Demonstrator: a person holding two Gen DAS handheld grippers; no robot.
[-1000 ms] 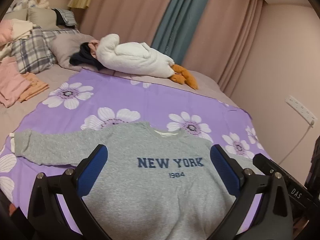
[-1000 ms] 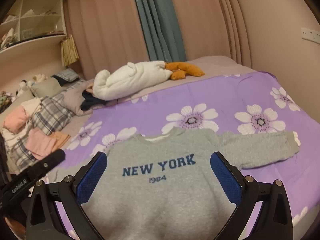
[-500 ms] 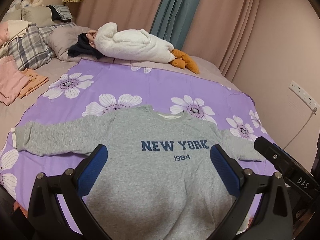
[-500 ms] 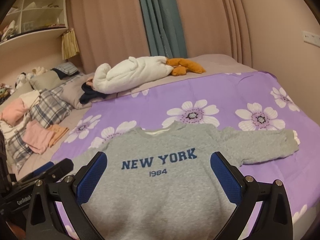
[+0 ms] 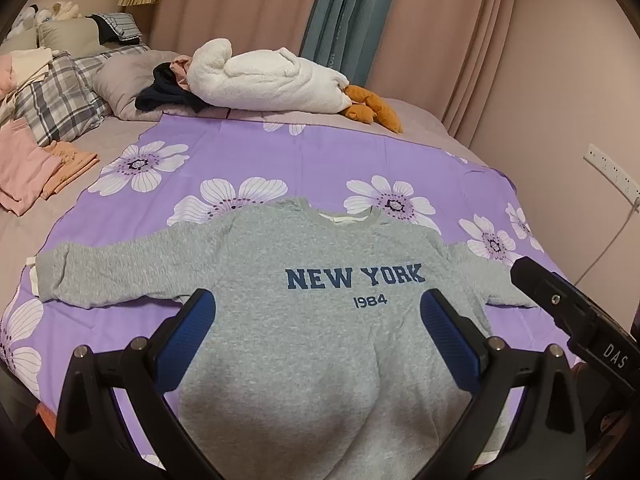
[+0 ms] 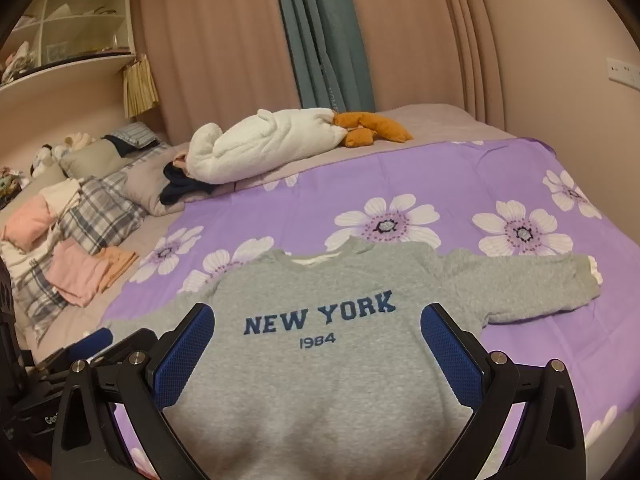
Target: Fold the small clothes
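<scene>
Sweatshirt (image 5: 320, 320) in grey, printed "NEW YORK 1984" in navy, lies face up and flat on a purple sheet with white flowers (image 5: 320, 160) that covers the near part of the bed. Both sleeves are spread straight out to the sides — one cuff reaches the sheet's left edge in the left wrist view, the other shows at the right in the right wrist view. The collar points toward the far curtains.

The left gripper (image 5: 318, 322) hangs above the lower chest of the garment with its blue-padded fingers spread wide, nothing between them. The right gripper (image 6: 318, 336) hovers likewise over the shirt front, jaws wide apart and empty; whether either touches the cloth cannot be told.

Beyond the sheet a white plush goose (image 5: 268, 80) with orange feet lies along the far side of the bed, dark clothing (image 5: 164, 94) bunched at its head. A plaid pillow (image 5: 60, 96) and a stack of folded pink and orange clothes (image 5: 36, 164) sit to the left — well apart from the sweatshirt.
</scene>
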